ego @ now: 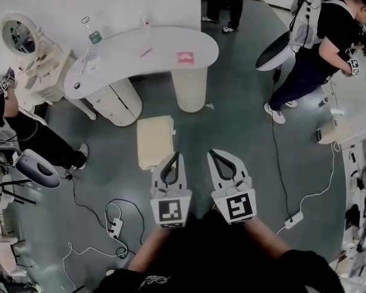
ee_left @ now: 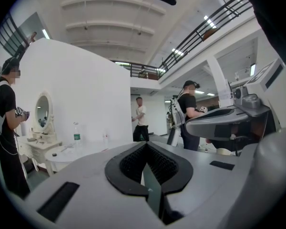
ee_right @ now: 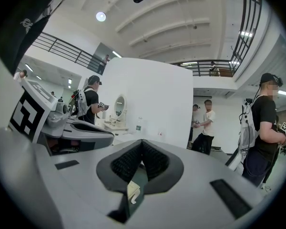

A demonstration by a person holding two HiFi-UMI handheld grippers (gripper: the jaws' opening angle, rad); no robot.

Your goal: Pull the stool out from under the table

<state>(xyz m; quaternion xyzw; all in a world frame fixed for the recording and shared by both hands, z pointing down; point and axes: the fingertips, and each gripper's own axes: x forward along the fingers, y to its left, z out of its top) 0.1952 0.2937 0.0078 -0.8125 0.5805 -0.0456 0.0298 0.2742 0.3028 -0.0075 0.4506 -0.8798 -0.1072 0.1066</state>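
Our left gripper [ego: 174, 160] and right gripper [ego: 215, 157] are both clenched on nothing, side by side and level. The stool [ego: 155, 141] stands on the floor just ahead of the left one, apparently already clear of the table [ego: 165, 50]. To draw it further, we open the jaws, lower to its near edge, and pull straight back.
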